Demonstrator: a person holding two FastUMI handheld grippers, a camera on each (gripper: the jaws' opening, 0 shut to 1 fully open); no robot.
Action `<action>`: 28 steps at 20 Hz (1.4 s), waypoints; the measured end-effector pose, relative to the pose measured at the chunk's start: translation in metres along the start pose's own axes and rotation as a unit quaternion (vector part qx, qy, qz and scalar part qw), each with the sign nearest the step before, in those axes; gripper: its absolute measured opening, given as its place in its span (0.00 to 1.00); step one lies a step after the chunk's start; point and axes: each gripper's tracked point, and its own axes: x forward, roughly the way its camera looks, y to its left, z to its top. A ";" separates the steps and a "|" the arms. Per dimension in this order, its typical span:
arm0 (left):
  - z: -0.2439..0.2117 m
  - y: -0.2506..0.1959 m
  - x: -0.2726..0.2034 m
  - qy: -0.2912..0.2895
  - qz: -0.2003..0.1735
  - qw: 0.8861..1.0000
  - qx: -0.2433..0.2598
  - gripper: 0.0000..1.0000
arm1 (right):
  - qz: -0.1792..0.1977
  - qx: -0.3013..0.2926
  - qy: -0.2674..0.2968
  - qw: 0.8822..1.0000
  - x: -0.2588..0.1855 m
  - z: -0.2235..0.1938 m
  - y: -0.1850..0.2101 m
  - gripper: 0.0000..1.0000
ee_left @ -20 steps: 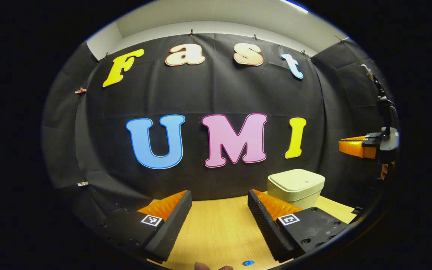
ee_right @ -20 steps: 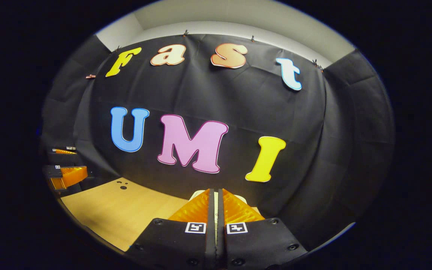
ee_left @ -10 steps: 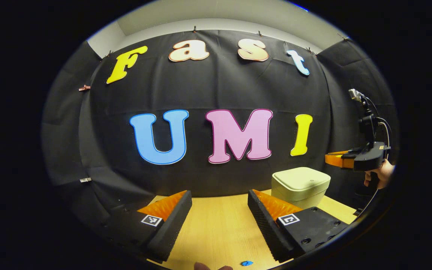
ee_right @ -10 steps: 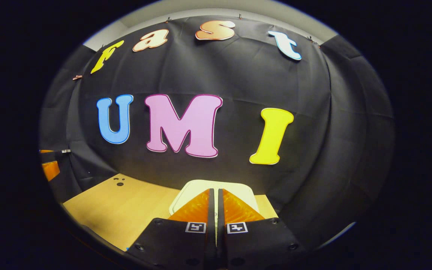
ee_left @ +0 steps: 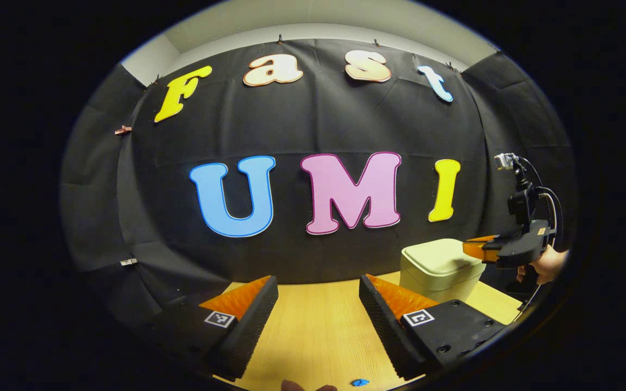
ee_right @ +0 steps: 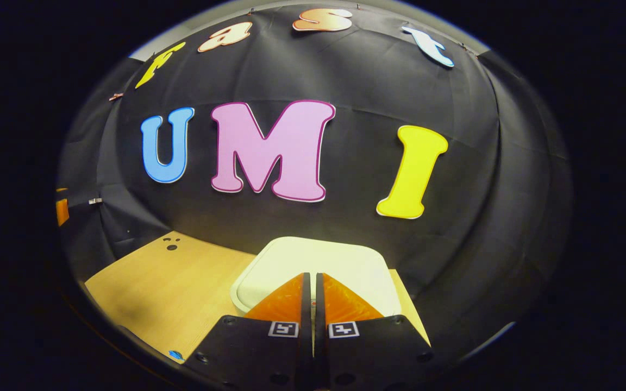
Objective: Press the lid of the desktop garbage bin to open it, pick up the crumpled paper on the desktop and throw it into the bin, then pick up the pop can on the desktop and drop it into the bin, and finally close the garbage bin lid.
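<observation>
Worktop (ee_left: 318, 326) of pale wood meets black cloth wall (ee_left: 302, 130) at its far edge. Right tongs (ee_right: 313, 285), clenched with nothing between, tilt down over the cream garbage bin (ee_right: 313, 260), its lid down. Left tongs (ee_left: 318, 293) hang released above bare wood, the bin far right of them.

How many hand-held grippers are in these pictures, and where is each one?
2. The left hand-held gripper is open above the wooden table. The right hand-held gripper, fingers together, is over the closed lid of the garbage bin.
</observation>
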 end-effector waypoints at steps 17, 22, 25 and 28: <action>0.000 -0.007 0.017 0.002 -0.005 1.000 -0.003 0.96 | 0.003 0.044 0.015 0.999 0.013 -0.027 -0.004 0.06; -0.002 -0.003 0.014 0.002 -0.005 1.000 0.001 0.96 | -0.010 0.057 0.010 0.998 0.011 -0.017 -0.010 0.05; -0.001 0.000 0.014 0.003 -0.004 1.000 -0.001 0.96 | -0.016 0.044 -0.003 0.999 0.006 -0.010 -0.009 0.05; -0.003 0.003 0.011 0.003 -0.004 1.000 -0.003 0.96 | -0.019 0.038 -0.021 0.999 -0.002 0.004 -0.009 0.05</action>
